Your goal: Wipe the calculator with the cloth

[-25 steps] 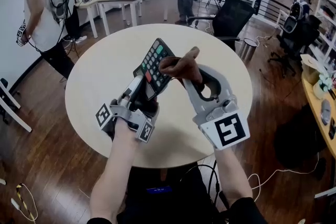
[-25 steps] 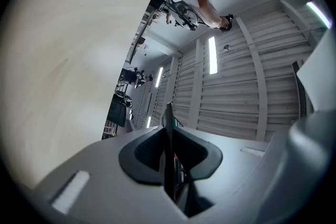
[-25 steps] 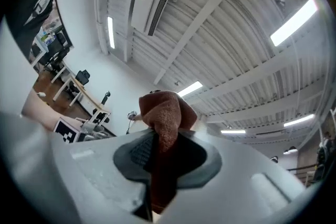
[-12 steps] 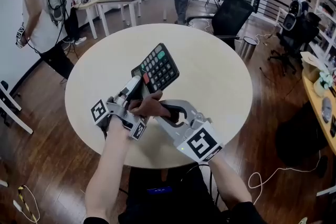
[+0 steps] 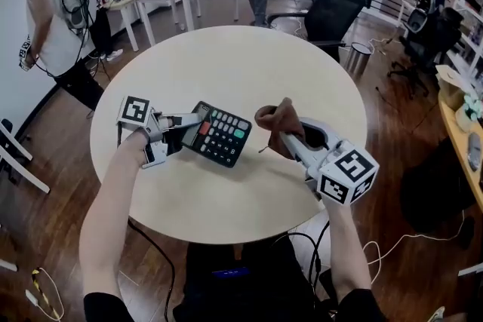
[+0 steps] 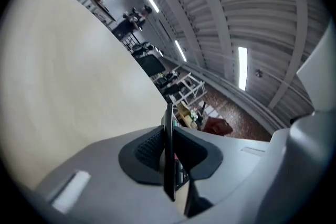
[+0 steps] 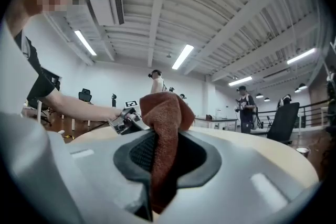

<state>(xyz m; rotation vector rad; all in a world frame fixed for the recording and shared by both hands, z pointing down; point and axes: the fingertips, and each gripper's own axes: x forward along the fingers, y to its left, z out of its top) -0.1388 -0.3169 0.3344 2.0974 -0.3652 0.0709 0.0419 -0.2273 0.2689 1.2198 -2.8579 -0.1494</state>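
Main worry atm: the left tongs (image 5: pixel 192 119) only have the calculator (image 5: pixel 219 136) by its thin left end, so most of the body sticks out unsupported twd the right. If I push down w/ the cloth (image 5: pixel 276 117) on that far end, I reckon it'll pivot in the grip or slide out and smack the counter (image 5: pixel 249 64). Second thing: the cloth is a bunched wad and not much of it pokes past the right tongs (image 5: pixel 289 139), so a sloppy angle could mean hard plastic scraping the keys instead of fabric. A long drag could prob also tug the cloth loose. Tongs status: left ones are squeezed nearly all the way down, pinching the calc edge-on, pads on both faces, which is clear in the left gripper view. Right ones are clamped on the brown cloth, a fold bulging up out of the jaws and the rest hanging below. Calc sits keys-up, low over the near-left part of the counter. Can't tell if it's touching the top. Cloth is near its right end but apart, no contact yet.
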